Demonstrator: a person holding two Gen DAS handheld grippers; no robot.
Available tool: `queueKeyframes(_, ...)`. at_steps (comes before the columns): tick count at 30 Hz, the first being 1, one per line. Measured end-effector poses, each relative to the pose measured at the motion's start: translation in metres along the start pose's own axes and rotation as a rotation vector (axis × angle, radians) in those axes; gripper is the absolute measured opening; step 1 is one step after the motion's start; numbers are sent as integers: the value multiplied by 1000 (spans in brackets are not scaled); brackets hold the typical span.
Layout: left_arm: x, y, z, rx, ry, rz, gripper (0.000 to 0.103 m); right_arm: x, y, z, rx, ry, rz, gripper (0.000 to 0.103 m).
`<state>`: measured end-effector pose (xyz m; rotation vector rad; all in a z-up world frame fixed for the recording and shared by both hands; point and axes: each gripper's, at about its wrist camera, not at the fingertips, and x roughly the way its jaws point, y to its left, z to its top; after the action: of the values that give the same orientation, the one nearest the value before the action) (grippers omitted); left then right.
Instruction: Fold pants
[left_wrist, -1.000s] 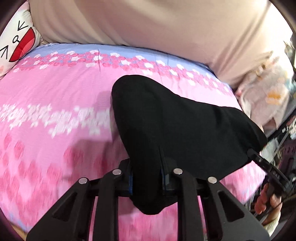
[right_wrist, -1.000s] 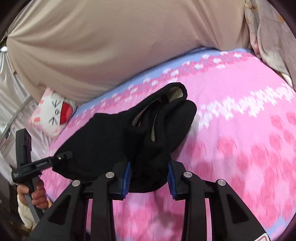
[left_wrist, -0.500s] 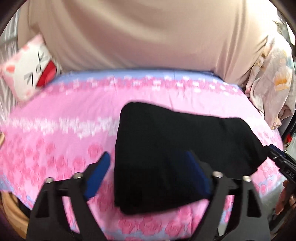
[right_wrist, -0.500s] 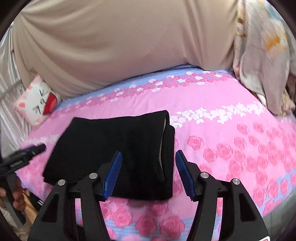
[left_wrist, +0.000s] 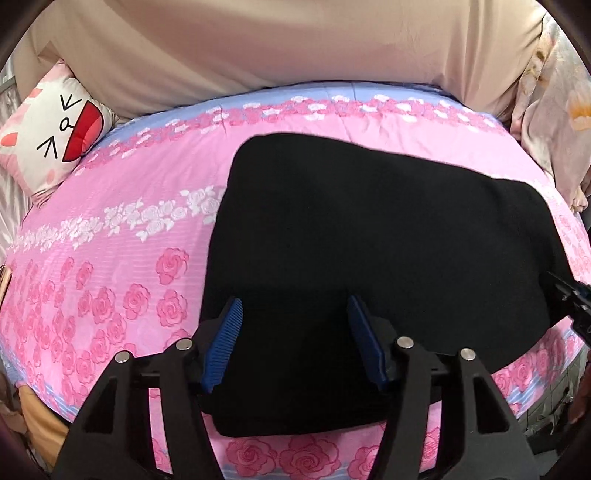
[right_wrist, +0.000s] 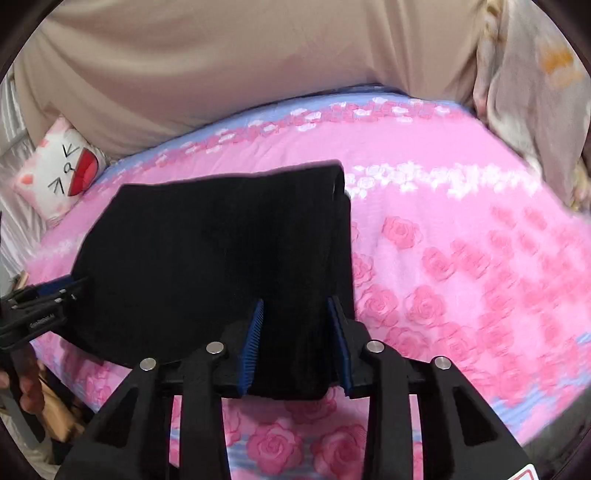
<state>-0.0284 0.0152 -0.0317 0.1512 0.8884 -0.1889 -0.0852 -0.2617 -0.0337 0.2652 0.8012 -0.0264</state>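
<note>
The black pants (left_wrist: 369, 266) lie folded flat on the pink floral bedspread (left_wrist: 110, 258), near its front edge. The left gripper (left_wrist: 295, 343) tilts steeply down over the pants' left end; its jaws have just been closing but stand apart, pads clear of the cloth. The right gripper (right_wrist: 295, 339) angles down likewise at the right end, jaws just closing, straddling the folded edge; a grip cannot be confirmed.

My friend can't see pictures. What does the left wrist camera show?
Folded black fabric pants lie flat on a pink rose-print bedsheet. The left gripper hovers at their near edge, its blue-padded jaws apart around the cloth. A white cartoon-cat pillow sits far left.
</note>
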Motion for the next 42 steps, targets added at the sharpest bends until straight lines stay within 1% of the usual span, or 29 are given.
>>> queueKeyframes(2,-4,1,-1,1,-5,6,64,-18,4,4,15,-29,2,33)
queueKeyframes(4,-9,3,-1,-14,-7,-4,73,-48,17,9,-16,-133,13,33)
queueKeyframes(5,-11,5,-1,-27,-12,-5,76,-54,22,11,-29,-149,20,33)
queueKeyframes(6,-11,6,-1,-40,-13,-1,82,-58,28,13,-42,-156,34,33)
queueKeyframes(8,-8,8,-2,-60,-9,0,83,-54,44,14,-91,-142,58,32)
queueKeyframes(10,-4,8,-5,-55,-2,13,83,-36,50,9,-116,-96,45,32)
queueKeyframes(11,-4,7,-6,-49,-5,18,83,-23,49,6,-116,-59,38,32)
queueKeyframes(12,-3,7,-8,-43,-8,25,83,-6,43,0,-105,-14,28,30)
queueKeyframes(13,-2,8,-9,-39,-5,28,83,4,37,-5,-93,6,36,29)
queueKeyframes(14,-1,11,-11,-40,5,26,84,2,33,-6,-81,-20,58,28)
queueKeyframes(16,-4,17,-12,-69,16,5,82,-8,32,-2,-68,-15,61,28)
queueKeyframes(17,-10,22,-11,-92,18,-15,82,-20,32,3,-59,-47,53,30)
queueKeyframes(18,-15,24,-10,-103,7,-30,82,-30,33,7,-71,-75,46,30)
queueKeyframes(21,-24,22,-1,-92,-35,-29,82,-41,33,22,-97,-122,-16,37)
queueKeyframes(23,-18,15,4,-81,-28,-34,83,-33,25,34,-85,-130,-54,42)
queueKeyframes(25,-11,8,9,-68,-20,-45,83,-11,11,50,-42,-83,-78,48)
queueKeyframes(28,2,-3,11,-36,-8,-17,83,23,5,59,-15,-3,-49,49)
queueKeyframes(29,4,-5,12,-28,-11,-1,83,34,4,60,-4,17,-22,46)
queueKeyframes(30,4,-7,12,-21,-15,7,83,37,7,60,-3,18,-17,43)
queueKeyframes(31,4,-8,13,-17,-19,12,83,36,12,62,-23,0,-38,20)
queueKeyframes(32,4,-7,14,-19,-21,15,83,31,17,63,-47,-24,-56,6)
queueKeyframes(34,3,-5,16,-24,-24,15,83,14,21,70,-33,-73,12,5)
queueKeyframes(35,4,-4,17,-24,-22,19,83,9,20,71,-30,-93,2,5)
queueKeyframes(36,6,-3,17,-23,-21,21,83,10,17,72,-34,-94,-20,5)
queueKeyframes(37,8,-3,18,-24,-19,26,83,17,12,71,-26,-80,-35,5)
queueKeyframes(38,10,-2,18,-26,-17,28,83,29,3,68,-8,-45,-38,8)
queueKeyframes(39,12,-3,19,-25,-16,30,84,47,-3,63,-6,14,-47,11)
queueKeyframes(40,13,-3,19,-24,-16,34,84,52,-5,61,-7,27,-48,11)
queueKeyframes(42,12,-4,20,-21,-15,38,84,36,-3,59,22,-18,-37,18)
